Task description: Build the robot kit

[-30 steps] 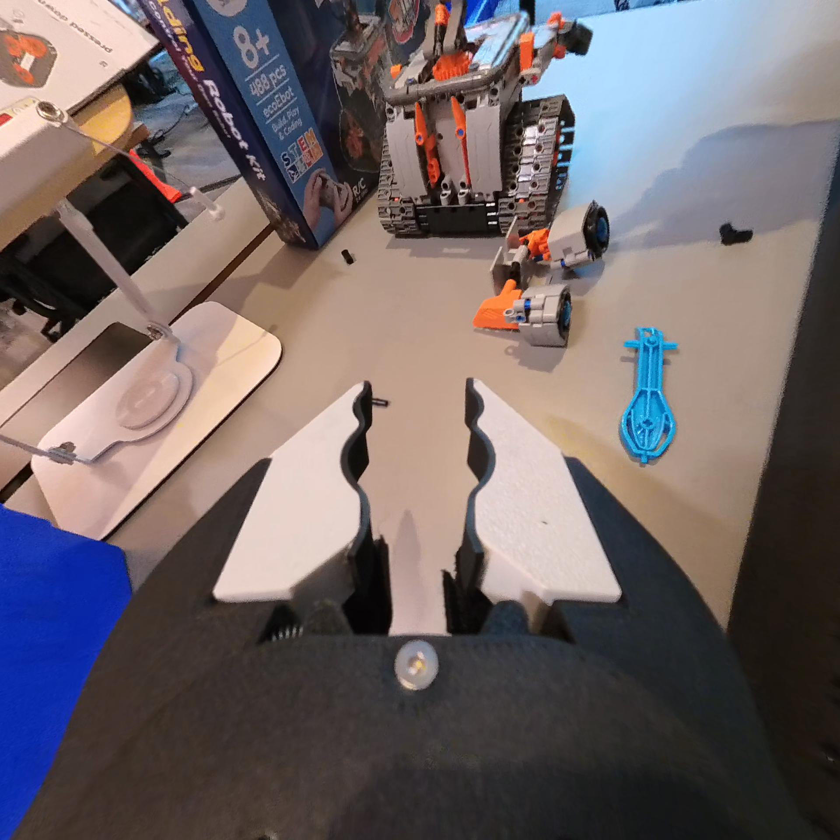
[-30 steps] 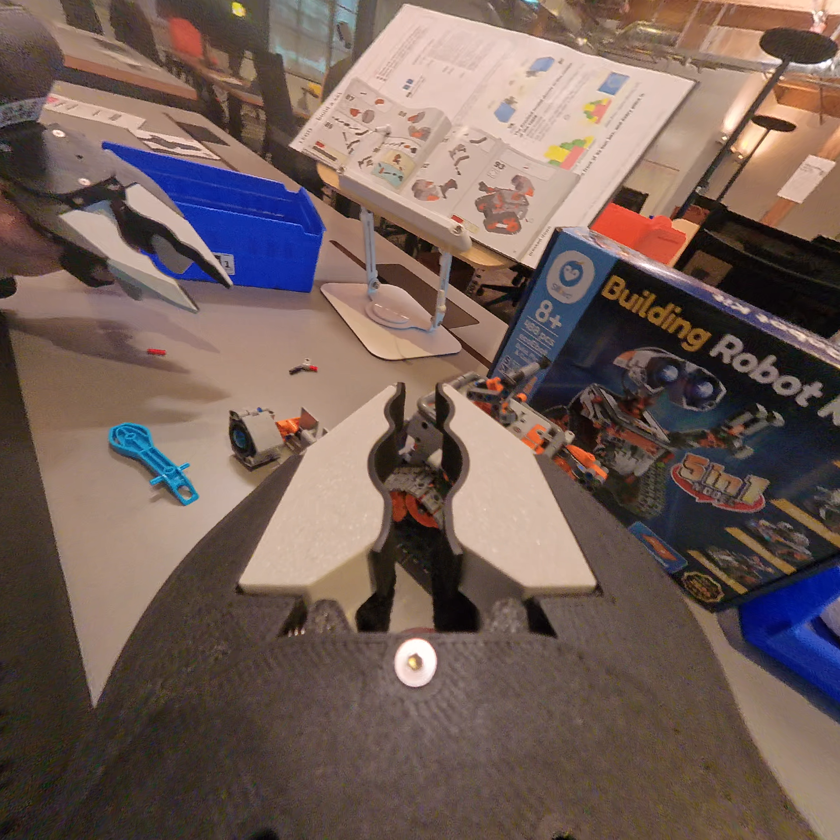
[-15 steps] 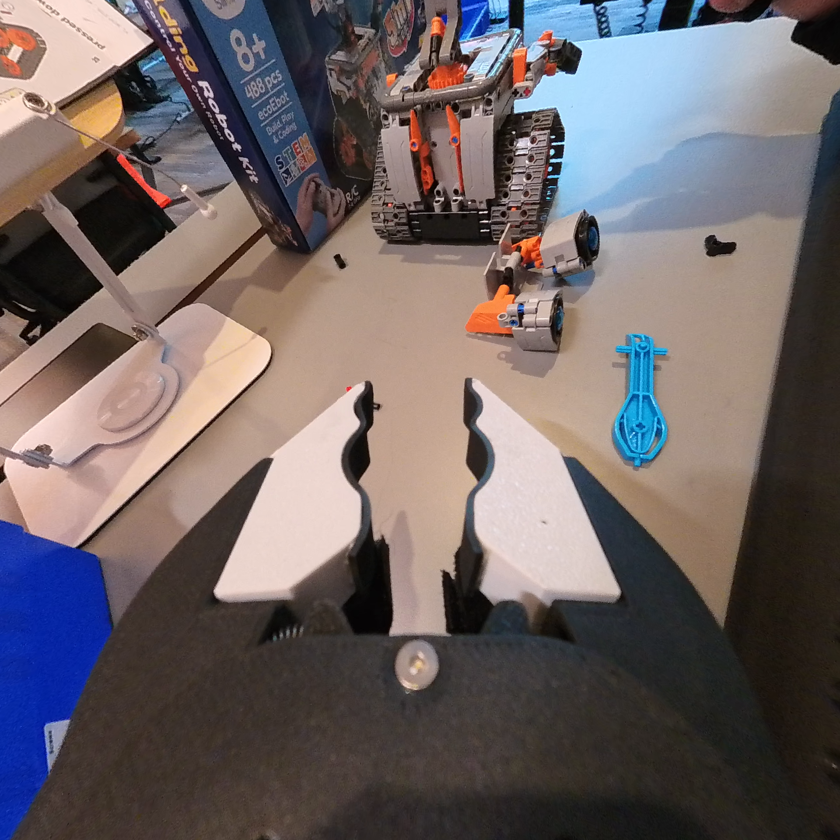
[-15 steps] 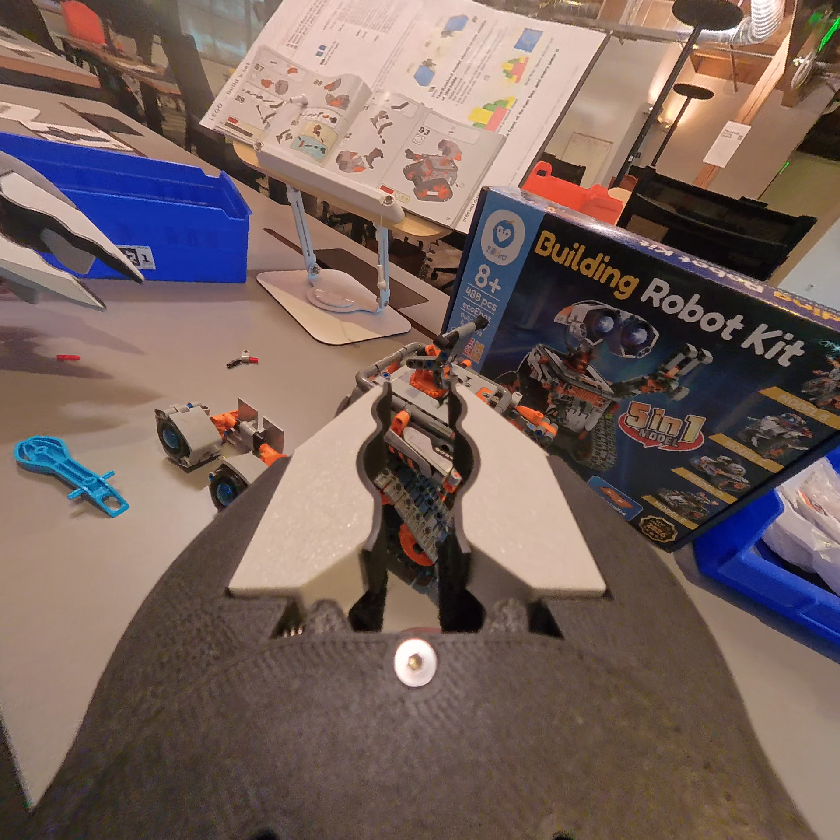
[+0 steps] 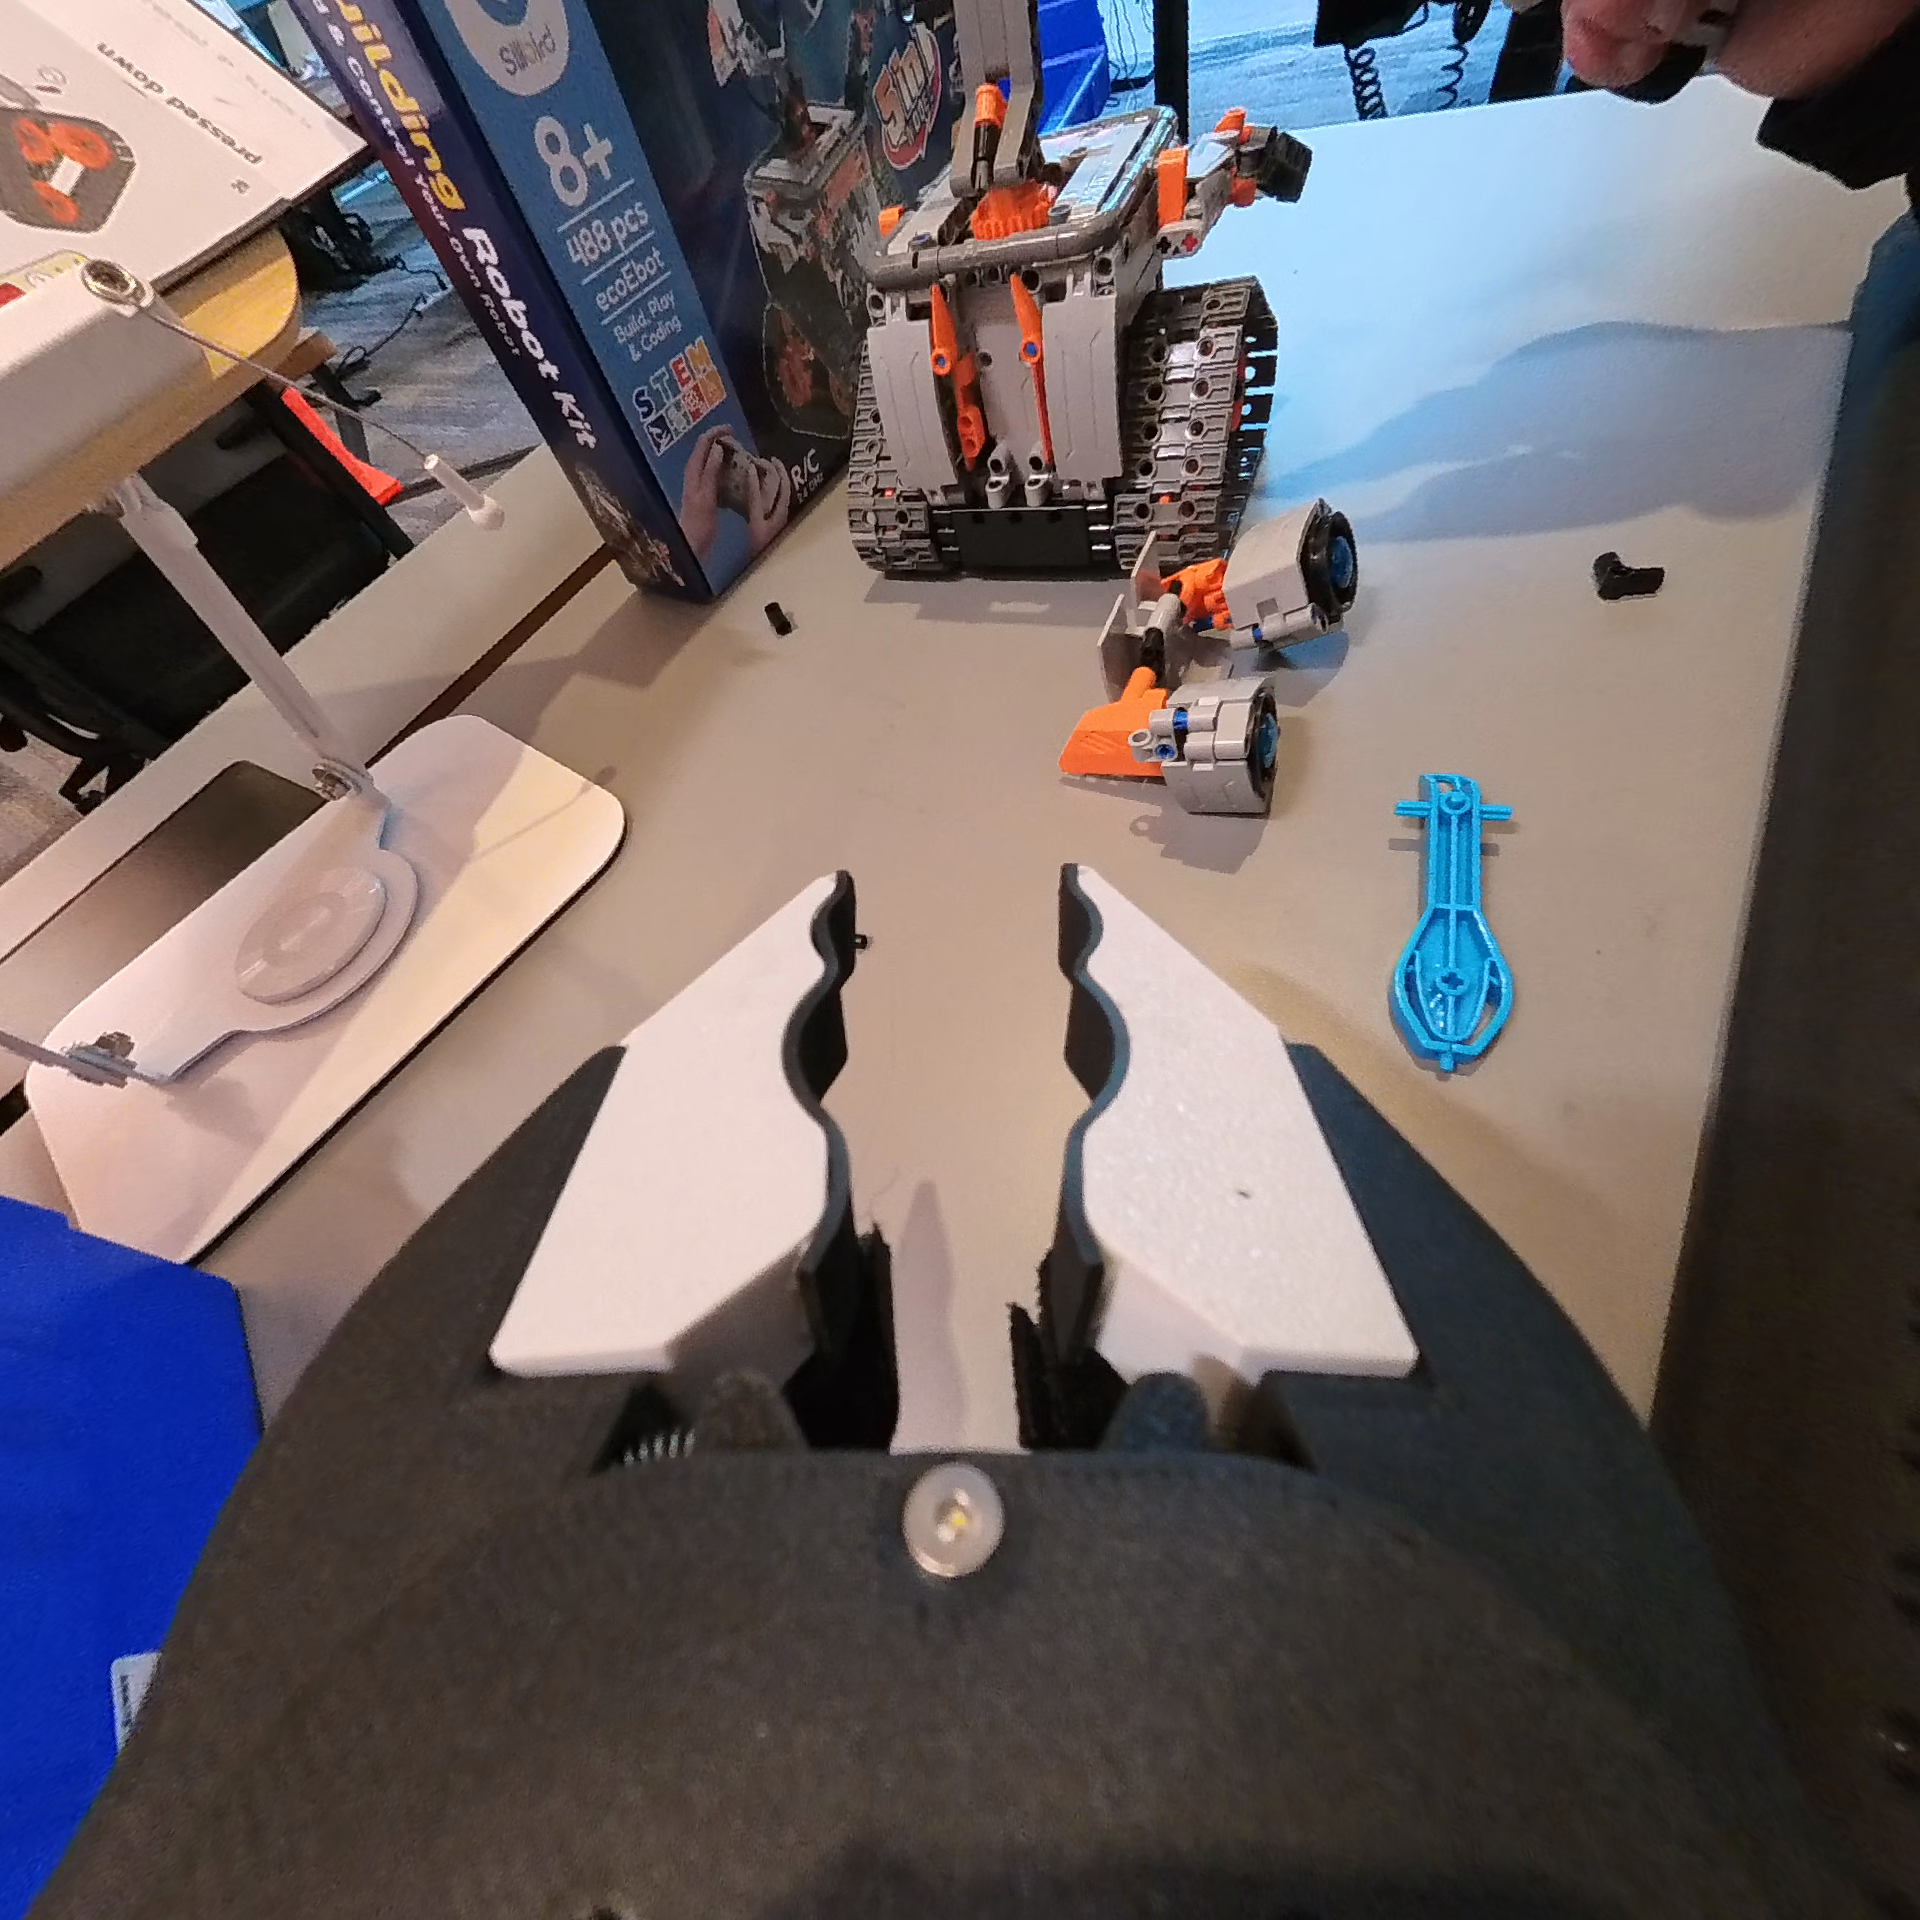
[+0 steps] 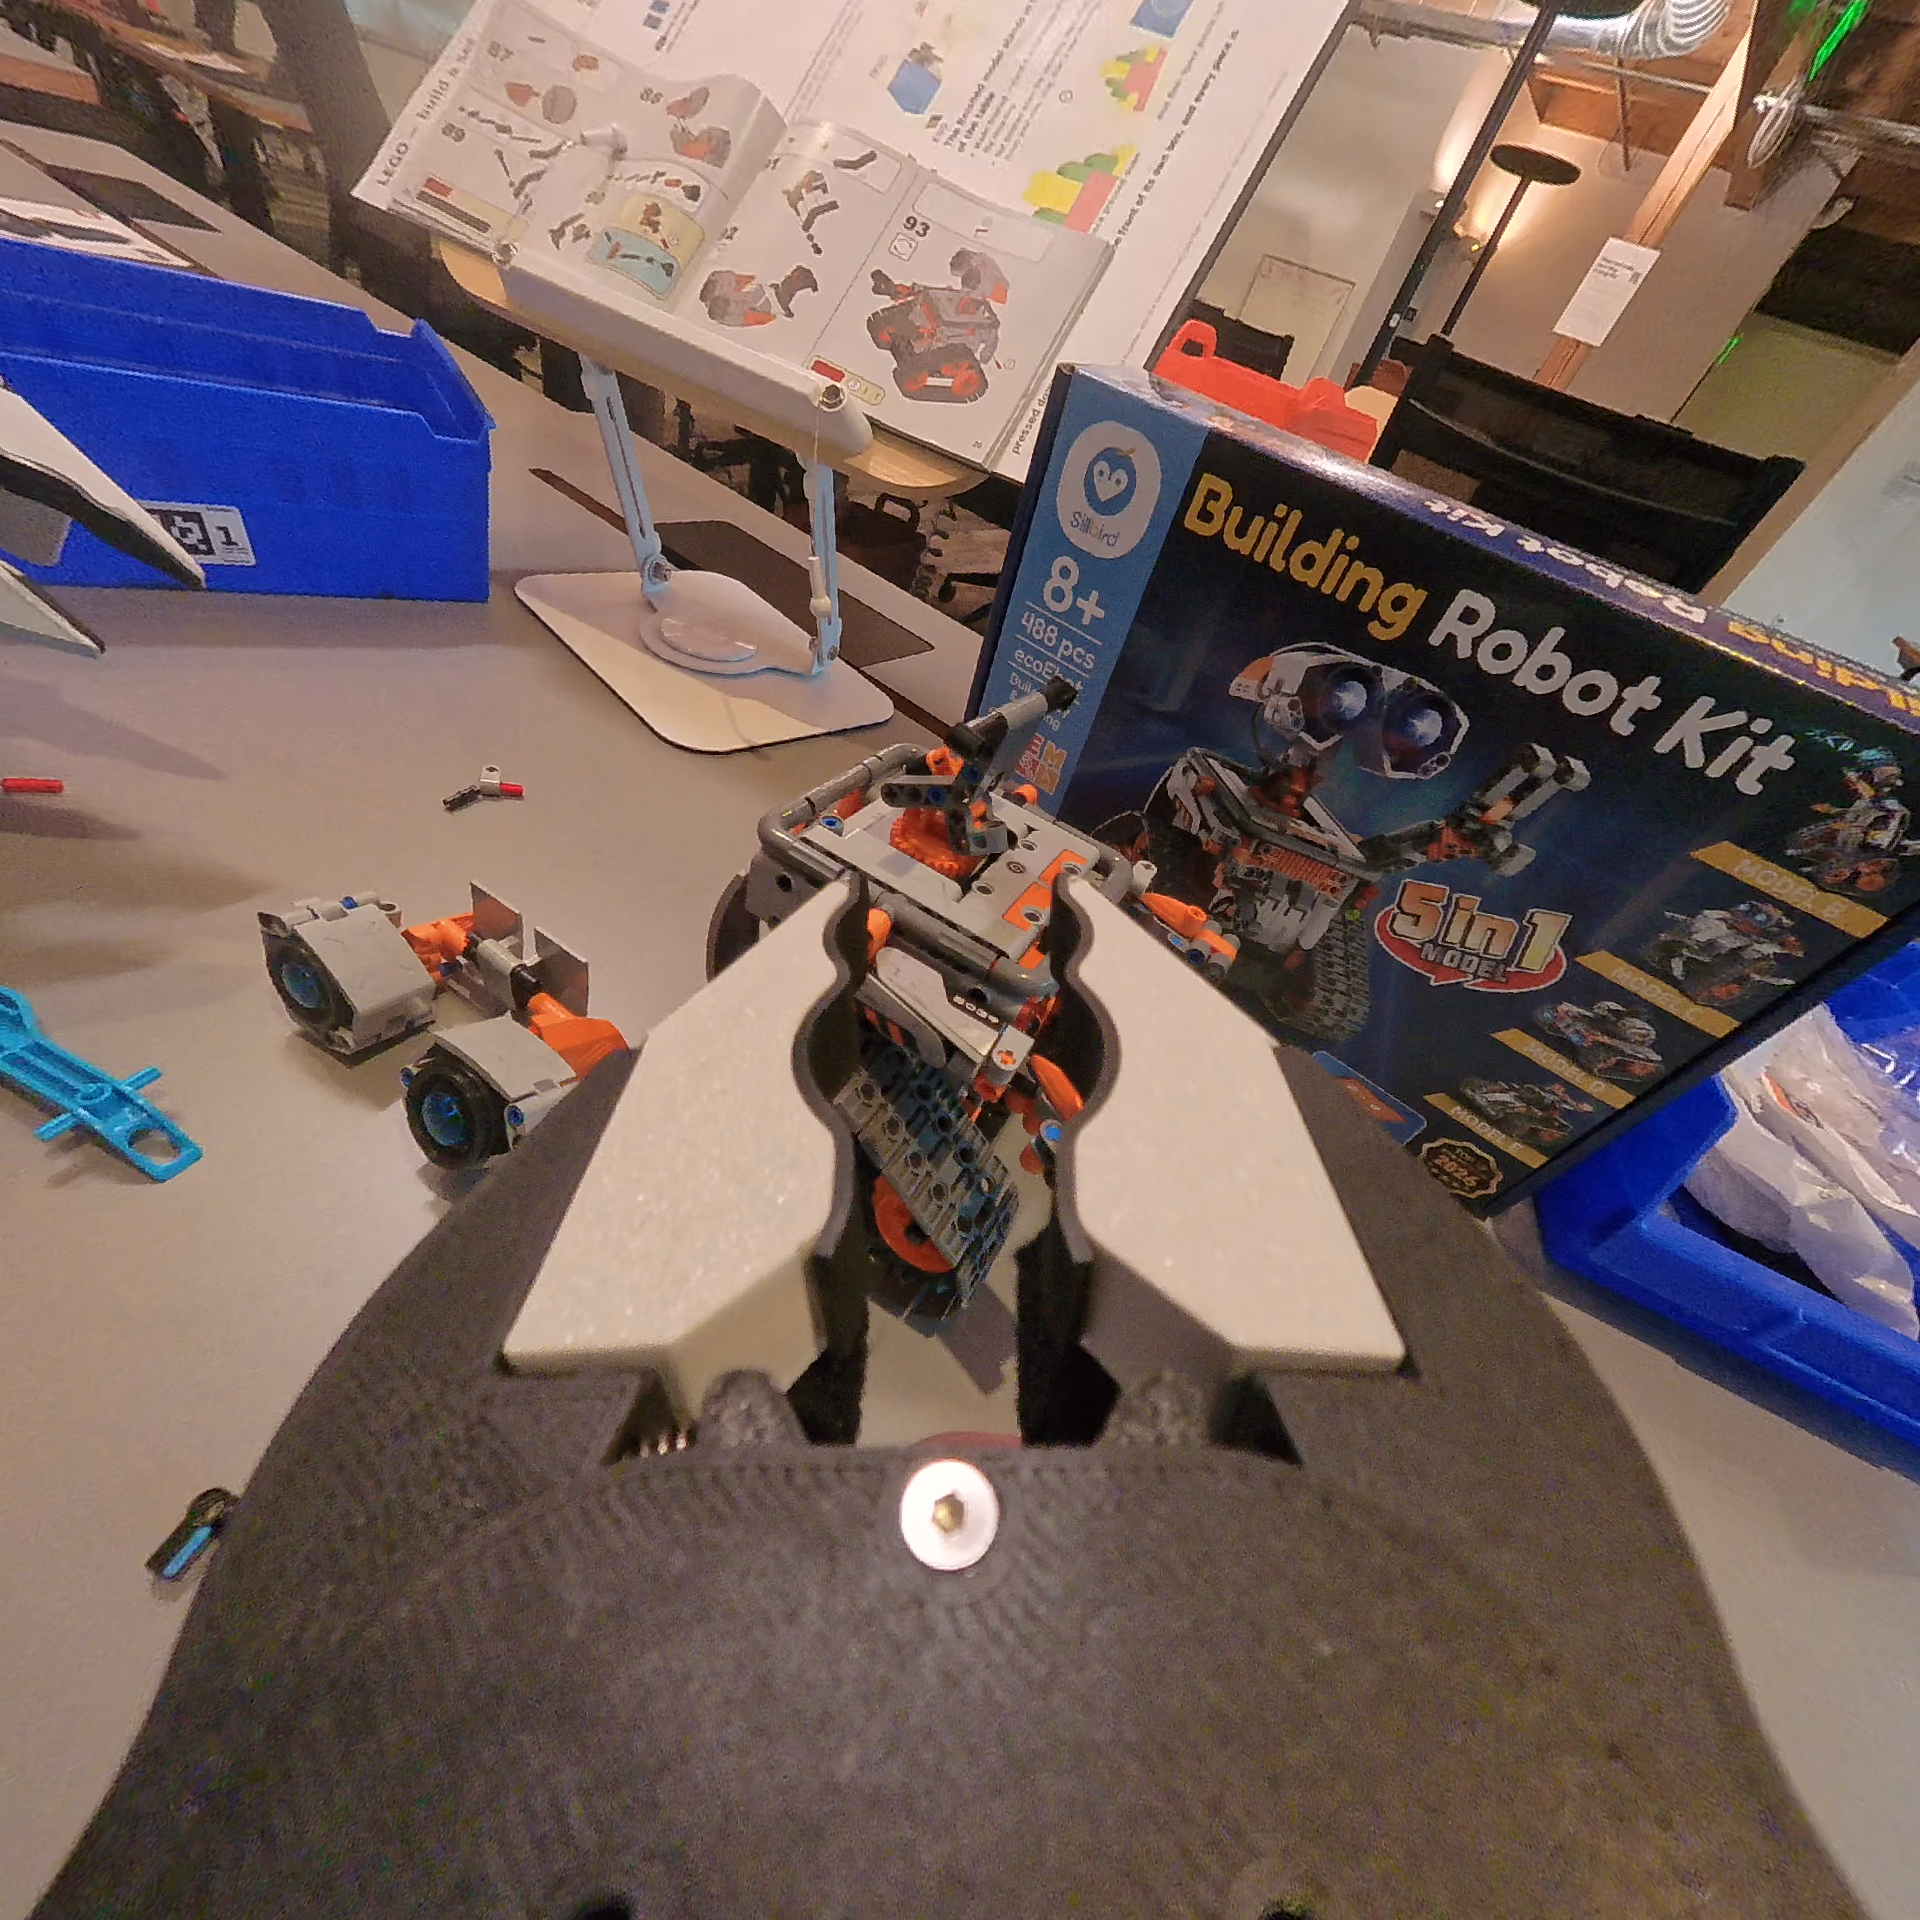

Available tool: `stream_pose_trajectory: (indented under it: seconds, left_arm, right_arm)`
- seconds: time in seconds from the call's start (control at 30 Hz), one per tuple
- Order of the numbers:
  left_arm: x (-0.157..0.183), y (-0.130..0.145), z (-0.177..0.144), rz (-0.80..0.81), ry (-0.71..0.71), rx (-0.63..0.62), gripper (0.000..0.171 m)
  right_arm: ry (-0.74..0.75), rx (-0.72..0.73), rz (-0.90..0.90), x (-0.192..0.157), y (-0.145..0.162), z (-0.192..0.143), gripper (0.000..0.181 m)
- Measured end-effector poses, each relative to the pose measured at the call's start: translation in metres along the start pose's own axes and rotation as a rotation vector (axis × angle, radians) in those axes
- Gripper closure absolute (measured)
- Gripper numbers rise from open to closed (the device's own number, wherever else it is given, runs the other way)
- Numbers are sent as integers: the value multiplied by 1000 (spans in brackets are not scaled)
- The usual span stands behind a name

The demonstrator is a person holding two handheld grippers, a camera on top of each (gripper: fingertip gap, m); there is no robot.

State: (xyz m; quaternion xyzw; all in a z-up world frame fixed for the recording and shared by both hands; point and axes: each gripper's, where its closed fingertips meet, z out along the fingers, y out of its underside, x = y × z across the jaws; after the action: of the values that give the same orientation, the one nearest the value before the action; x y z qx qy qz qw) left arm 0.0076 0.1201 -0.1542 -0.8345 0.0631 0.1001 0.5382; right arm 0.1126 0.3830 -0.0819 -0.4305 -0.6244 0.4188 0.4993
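Grey tracked robot model (image 6: pixel 935 935) sits between the right gripper's (image 6: pixel 954 896) parted jaws; left gripper (image 5: pixel 954 883) gapes empty.

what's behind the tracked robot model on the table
The blue kit box stands on edge right behind the tracked robot model. The model hides the box's lower left corner, and the right claw covers the model's base.

The left wrist view looks down along its fingers across the grey table (image 5: pixel 935 727) toward the tracked robot model (image 5: pixel 1049 395), well off. The right wrist view faces the same model (image 6: pixel 935 935) from close above, from the opposite side; both share the kit box (image 5: pixel 582 260) and blue tool (image 5: pixel 1449 925)
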Motion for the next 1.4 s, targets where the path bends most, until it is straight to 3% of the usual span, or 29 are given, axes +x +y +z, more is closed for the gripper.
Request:
stream_pose_trajectory:
  seconds: [0.57,1.4]
  left_arm:
    - [-1,-1,-3,13,-14,4,134]
    - [-4,4,-2,2,-20,-10,134]
  right_arm:
    - [-13,-57,39,3,17,9,136]
    - [-16,-106,30,1,30,17,135]
